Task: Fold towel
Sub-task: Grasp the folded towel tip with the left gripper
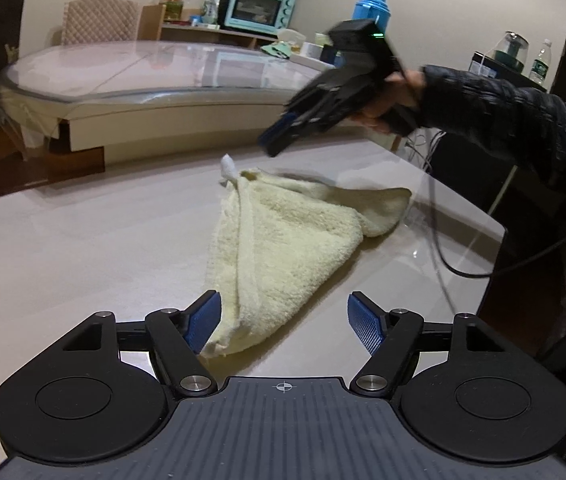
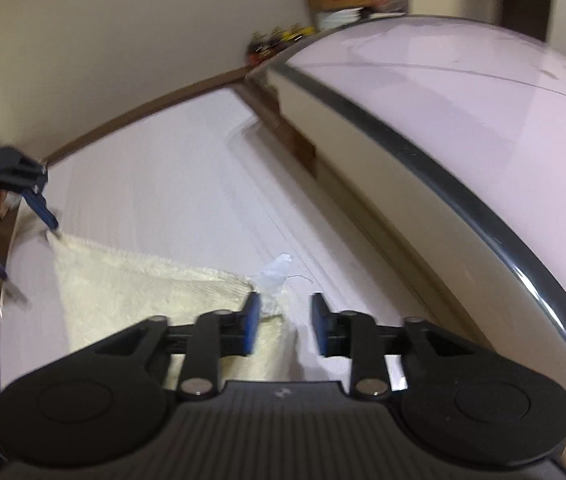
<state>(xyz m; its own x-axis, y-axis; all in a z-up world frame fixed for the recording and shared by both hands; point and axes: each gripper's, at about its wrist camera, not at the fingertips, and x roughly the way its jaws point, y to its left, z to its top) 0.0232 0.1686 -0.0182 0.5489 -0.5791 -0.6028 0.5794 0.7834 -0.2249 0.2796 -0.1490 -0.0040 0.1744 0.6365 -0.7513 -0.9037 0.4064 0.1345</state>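
Glossy pale tabletop (image 1: pixel 83 248) fills mid-frame, a cream towel (image 1: pixel 283 248) folded into a triangle at centre. Left gripper (image 1: pixel 283 322) gapes empty at the towel's near corner; right gripper (image 2: pixel 285 326) hovers part-open, empty. Teal oven (image 1: pixel 257 10) sits top centre.

The left gripper (image 1: pixel 283 322) is held low and flat, and its two blue fingers (image 1: pixel 365 326) are spread wide apart with nothing between them. The right gripper (image 2: pixel 285 328) is up in the air and points down at a slant, its fingers (image 2: pixel 251 326) apart with a gap between them. A hand (image 1: pixel 387 108) in a dark sleeve holds it by the handle.
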